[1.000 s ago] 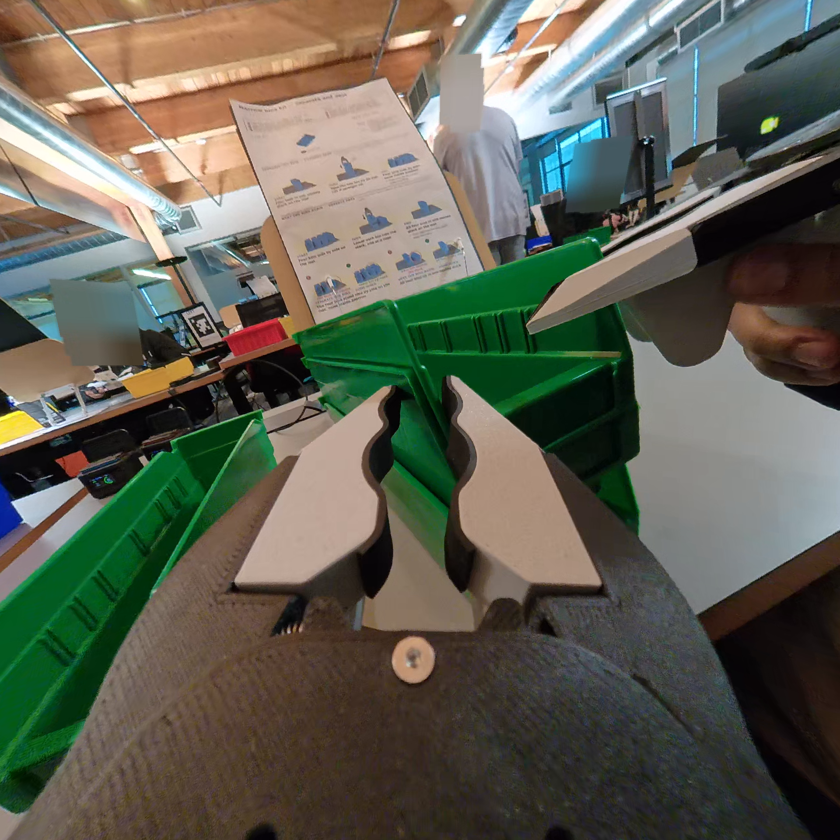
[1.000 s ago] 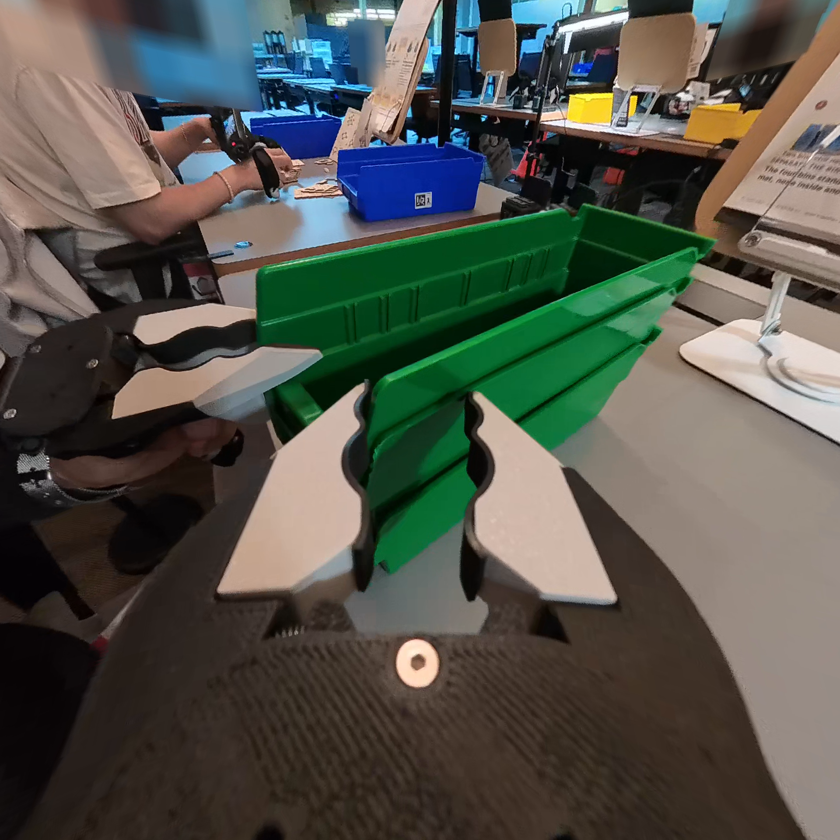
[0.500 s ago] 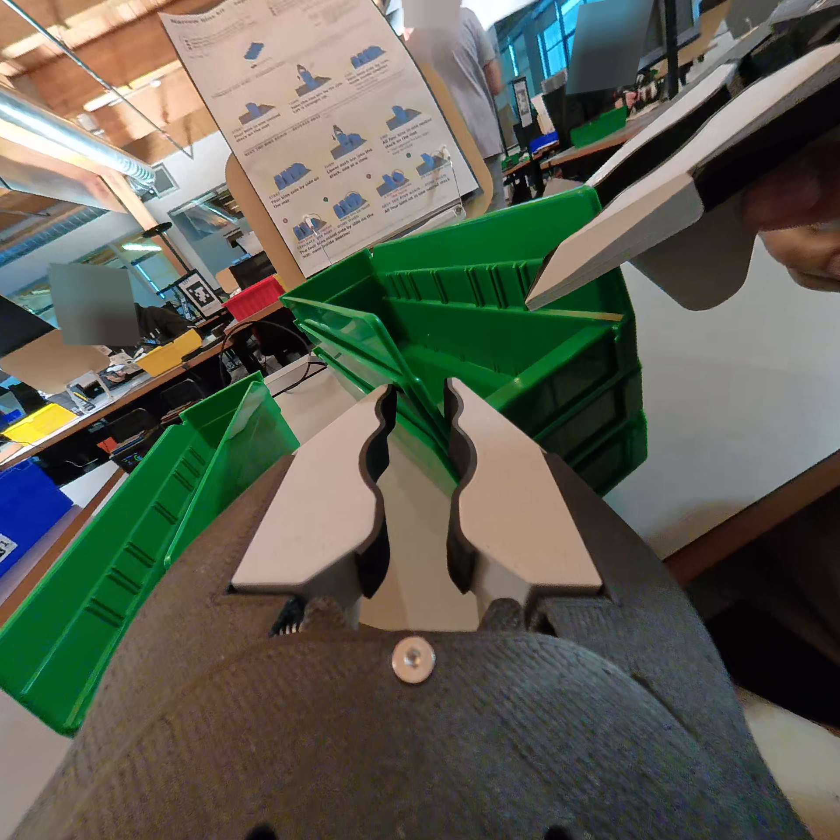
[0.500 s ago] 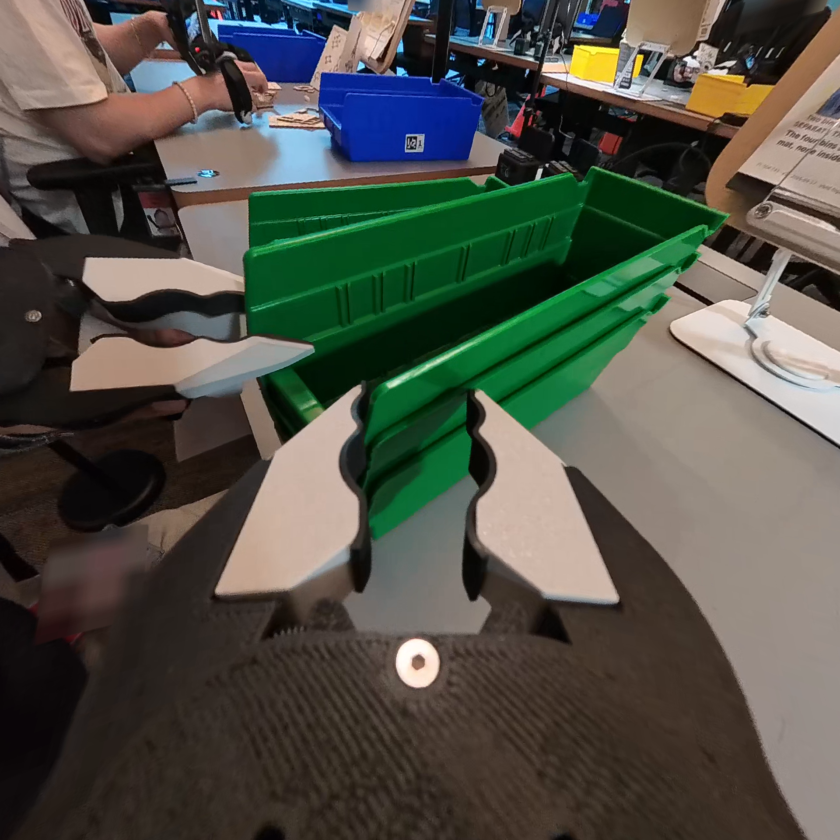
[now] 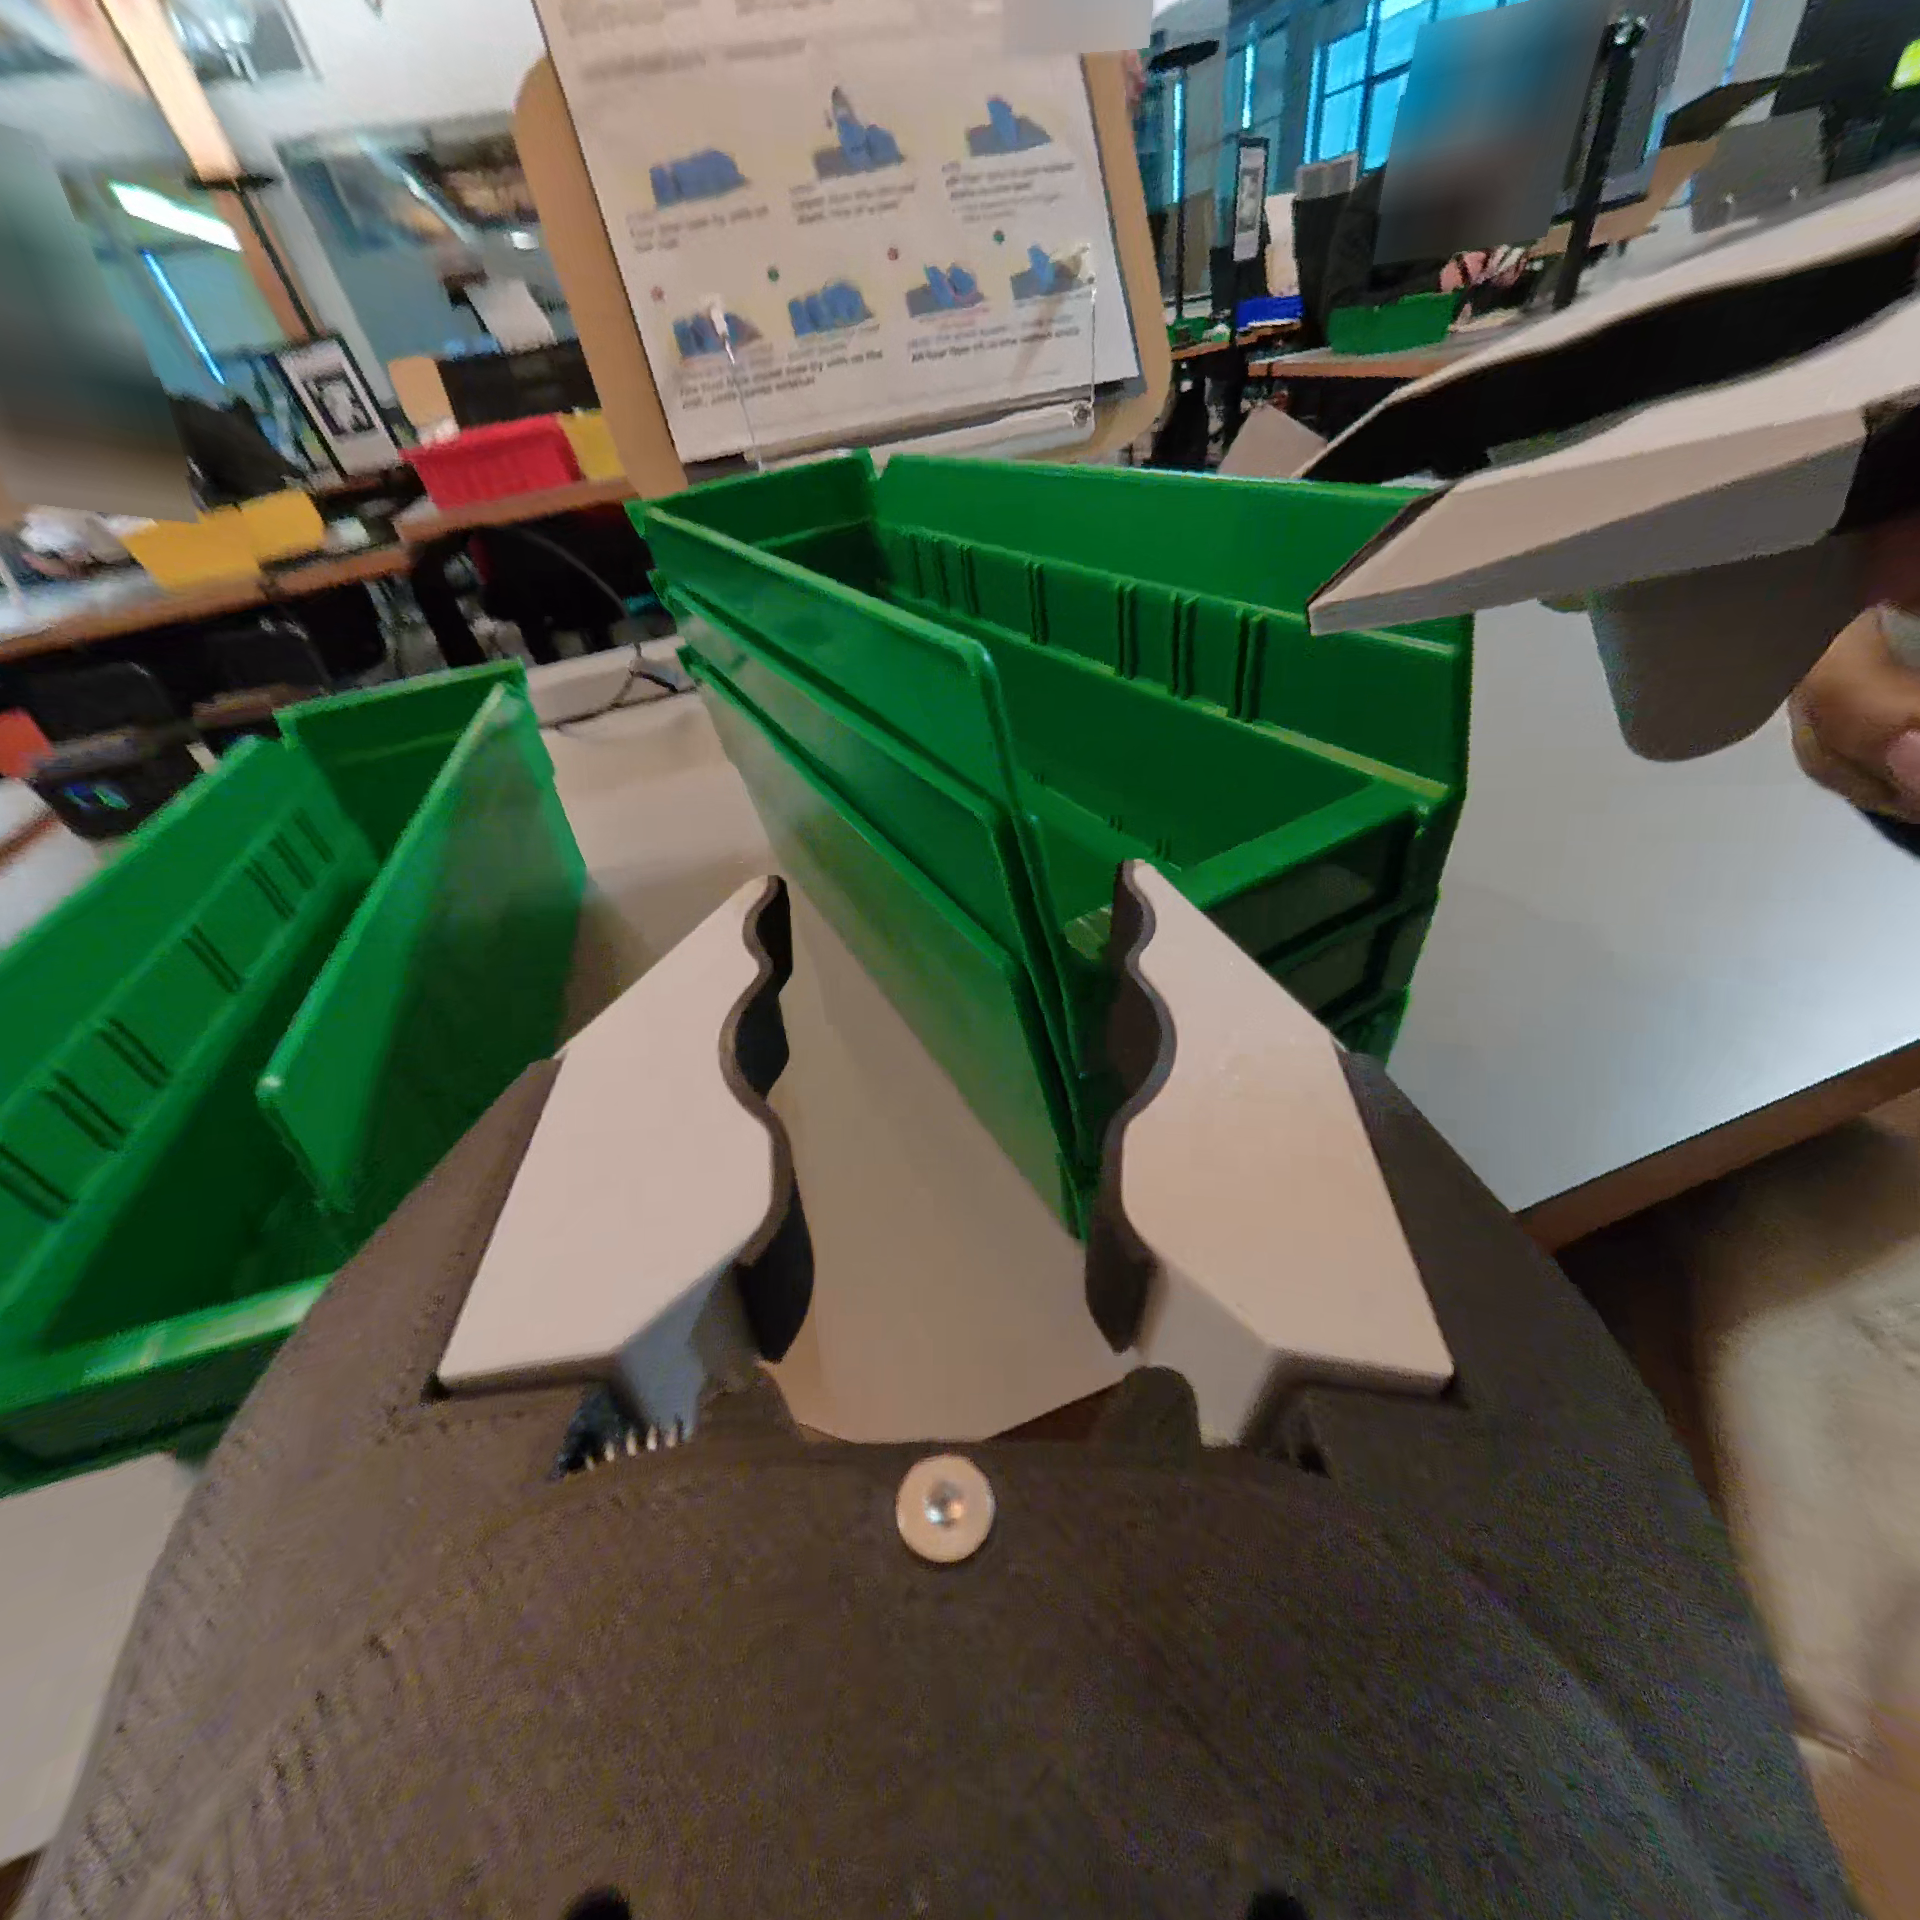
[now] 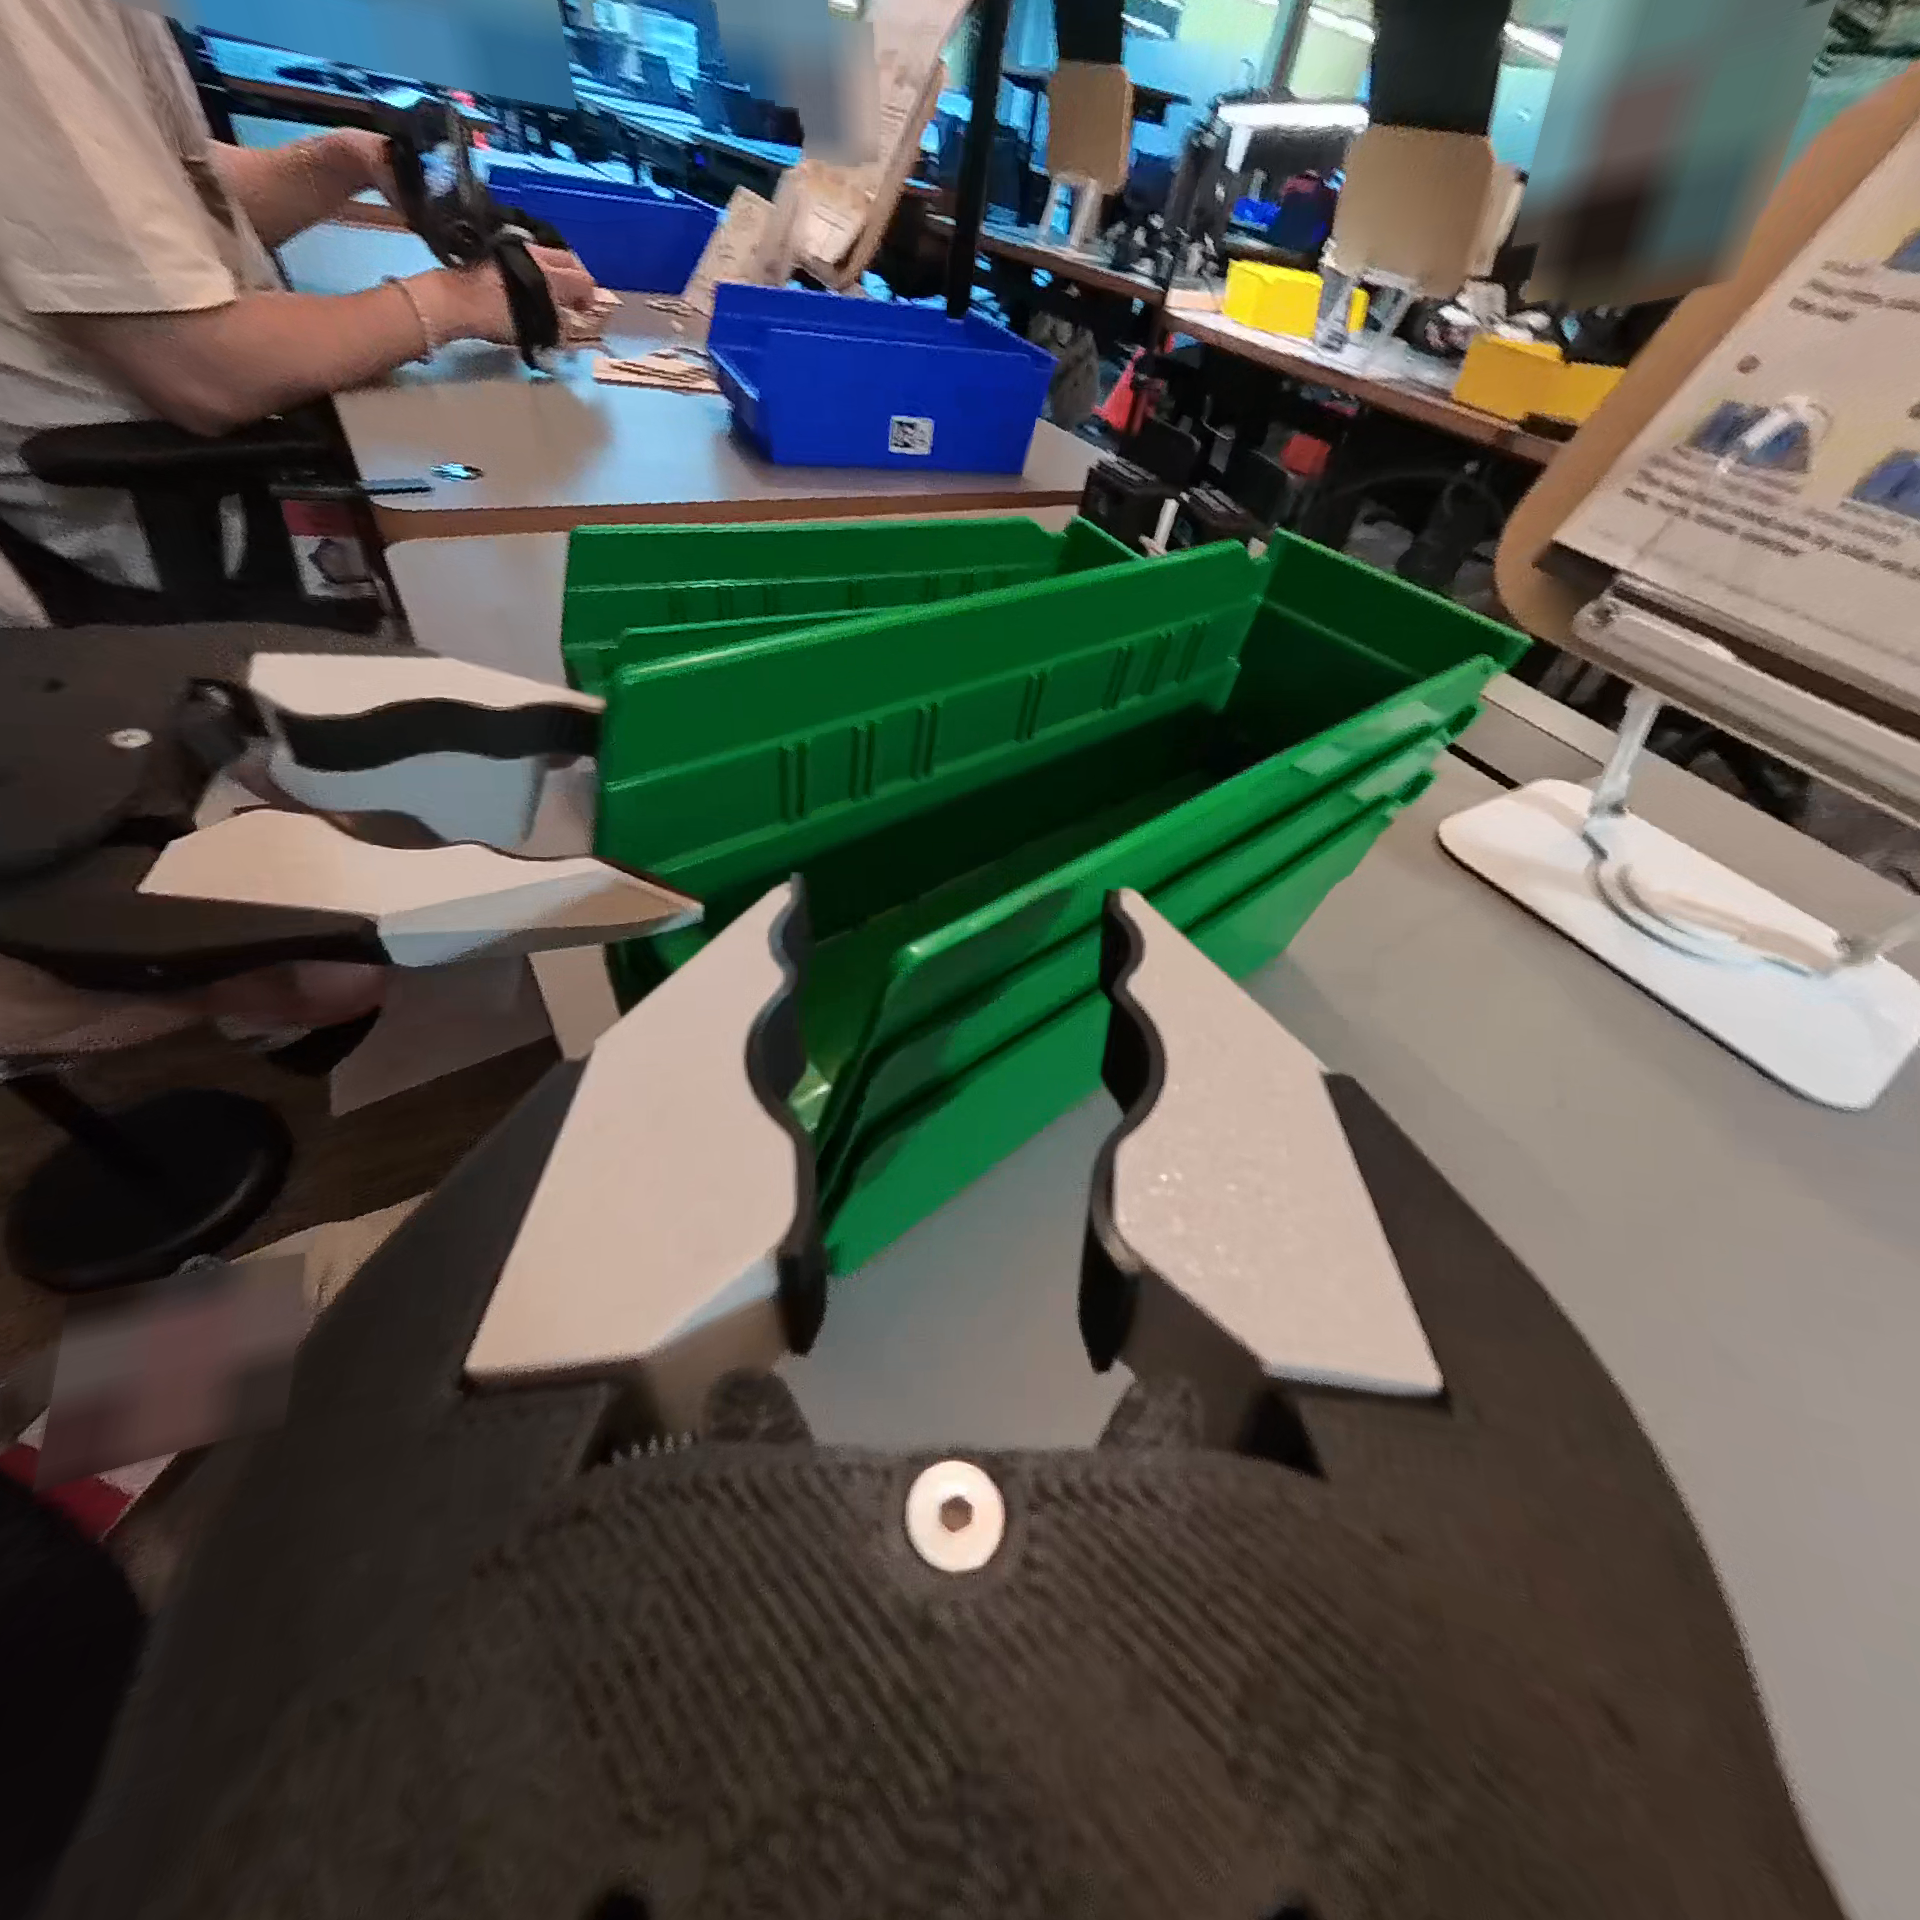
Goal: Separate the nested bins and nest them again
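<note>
On grey tabletop (image 6: 1558, 1091), glossy ribbed green nested bins (image 6: 1039, 748), both wavy-padded hand-held grippers spread, left (image 5: 951, 904), right (image 6: 951, 914).

three green bins nested in a stack (image 5: 1195, 727), one separate green bin (image 5: 260, 987), two grippers, one blue bin (image 6: 883, 390), one instruction sheet (image 5: 862, 208).
</note>
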`<state>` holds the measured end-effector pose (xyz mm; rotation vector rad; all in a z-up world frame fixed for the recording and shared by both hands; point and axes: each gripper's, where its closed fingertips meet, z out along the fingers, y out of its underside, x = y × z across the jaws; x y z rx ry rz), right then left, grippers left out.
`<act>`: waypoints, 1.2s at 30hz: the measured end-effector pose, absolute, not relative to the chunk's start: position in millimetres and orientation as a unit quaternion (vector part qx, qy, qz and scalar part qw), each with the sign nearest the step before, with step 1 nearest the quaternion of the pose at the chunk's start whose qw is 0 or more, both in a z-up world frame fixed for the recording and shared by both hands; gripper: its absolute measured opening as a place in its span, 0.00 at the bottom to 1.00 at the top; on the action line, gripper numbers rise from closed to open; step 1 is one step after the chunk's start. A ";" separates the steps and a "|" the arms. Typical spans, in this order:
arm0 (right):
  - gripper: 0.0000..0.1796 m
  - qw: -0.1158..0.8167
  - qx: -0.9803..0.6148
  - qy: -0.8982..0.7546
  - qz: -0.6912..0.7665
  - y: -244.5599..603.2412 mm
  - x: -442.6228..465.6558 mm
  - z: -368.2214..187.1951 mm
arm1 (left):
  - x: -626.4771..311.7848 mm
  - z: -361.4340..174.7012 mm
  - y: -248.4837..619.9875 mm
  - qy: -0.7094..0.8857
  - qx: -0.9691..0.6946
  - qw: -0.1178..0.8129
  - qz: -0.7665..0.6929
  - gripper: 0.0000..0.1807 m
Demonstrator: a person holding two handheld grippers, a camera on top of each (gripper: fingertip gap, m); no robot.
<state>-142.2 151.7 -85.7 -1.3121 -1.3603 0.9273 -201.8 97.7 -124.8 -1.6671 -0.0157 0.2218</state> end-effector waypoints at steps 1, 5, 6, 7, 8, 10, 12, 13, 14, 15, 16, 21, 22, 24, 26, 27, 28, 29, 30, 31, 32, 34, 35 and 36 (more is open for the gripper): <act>0.31 0.492 -0.553 -0.555 0.380 154.7 -142.2 -88.3 | -203.1 -128.4 99.0 -0.023 -0.746 0.661 0.081 0.35; 0.32 0.457 -0.570 -0.541 0.417 150.4 -145.3 -97.6 | -214.4 -131.8 98.9 -0.054 -0.755 0.650 0.070 0.33; 0.32 0.453 -0.571 -0.539 0.421 149.7 -145.8 -98.7 | -219.5 -130.7 97.6 -0.063 -0.752 0.651 0.082 0.29; 0.33 0.450 -0.571 -0.539 0.424 149.1 -146.0 -99.2 | -226.7 -128.7 95.8 -0.072 -0.748 0.652 0.102 0.25; 0.35 0.447 -0.569 -0.542 0.429 147.1 -146.4 -99.1 | -235.0 -127.1 93.8 -0.081 -0.745 0.651 0.122 0.22; 0.36 0.444 -0.565 -0.545 0.432 144.6 -146.7 -98.6 | -242.6 -127.2 92.2 -0.083 -0.743 0.652 0.129 0.21; 0.35 0.447 -0.562 -0.546 0.431 144.4 -146.7 -98.3 | -239.1 -128.8 92.9 -0.078 -0.745 0.655 0.099 0.22; 0.35 0.448 -0.561 -0.546 0.431 144.4 -146.6 -98.4 | -235.0 -130.9 94.3 -0.073 -0.749 0.654 0.082 0.25; 0.35 0.448 -0.561 -0.546 0.432 144.5 -146.6 -98.6 | -232.3 -132.4 95.3 -0.073 -0.751 0.653 0.069 0.27; 0.36 0.447 -0.561 -0.544 0.435 144.6 -146.7 -98.8 | -230.4 -132.9 96.1 -0.074 -0.751 0.654 0.058 0.27; 0.36 0.446 -0.561 -0.543 0.437 144.6 -146.7 -99.0 | -229.2 -133.3 96.7 -0.076 -0.751 0.655 0.050 0.27; 0.39 0.457 -0.558 -0.541 0.432 147.8 -146.2 -97.8 | -230.6 -98.5 84.2 -0.087 -0.685 0.719 0.084 0.24; 0.39 0.460 -0.557 -0.542 0.430 148.2 -145.9 -97.1 | -229.4 -95.4 81.9 -0.084 -0.678 0.724 0.096 0.24; 0.38 0.464 -0.555 -0.542 0.427 148.2 -145.7 -95.8 | -224.7 -102.4 84.6 -0.075 -0.694 0.710 0.094 0.27; 0.38 0.468 -0.553 -0.542 0.426 148.1 -145.4 -94.8 | -221.0 -113.1 89.8 -0.071 -0.715 0.691 0.075 0.31; 0.38 0.470 -0.552 -0.541 0.426 148.3 -145.0 -94.0 | -219.9 -116.8 91.7 -0.069 -0.722 0.685 0.069 0.34; 0.38 0.472 -0.551 -0.540 0.427 148.8 -144.4 -92.6 | -219.2 -119.0 92.8 -0.067 -0.727 0.681 0.065 0.35; 0.38 0.476 -0.549 -0.538 0.428 149.6 -143.6 -90.5 | -218.5 -120.5 93.4 -0.064 -0.730 0.678 0.064 0.37; 0.38 0.481 -0.546 -0.535 0.430 150.6 -142.6 -87.9 | -216.7 -121.5 93.9 -0.060 -0.732 0.675 0.062 0.40; 0.39 0.485 -0.544 -0.530 0.433 152.0 -141.5 -85.3 | -214.1 -122.9 94.6 -0.056 -0.736 0.672 0.058 0.43; 0.39 0.487 -0.544 -0.524 0.438 153.4 -140.6 -83.1 | -208.1 -125.3 95.9 -0.047 -0.743 0.666 0.045 0.48; 0.37 0.488 -0.551 -0.508 0.447 158.9 -138.5 -80.6 | -190.1 -129.8 98.2 -0.035 -0.761 0.648 -0.012 0.65; 0.37 0.488 -0.557 -0.500 0.450 162.2 -137.4 -80.4 | -183.0 -131.3 98.6 -0.036 -0.766 0.641 -0.036 0.70; 0.37 0.484 -0.562 -0.493 0.455 164.9 -136.5 -80.6 | -180.4 -134.3 99.2 -0.039 -0.771 0.634 -0.041 0.72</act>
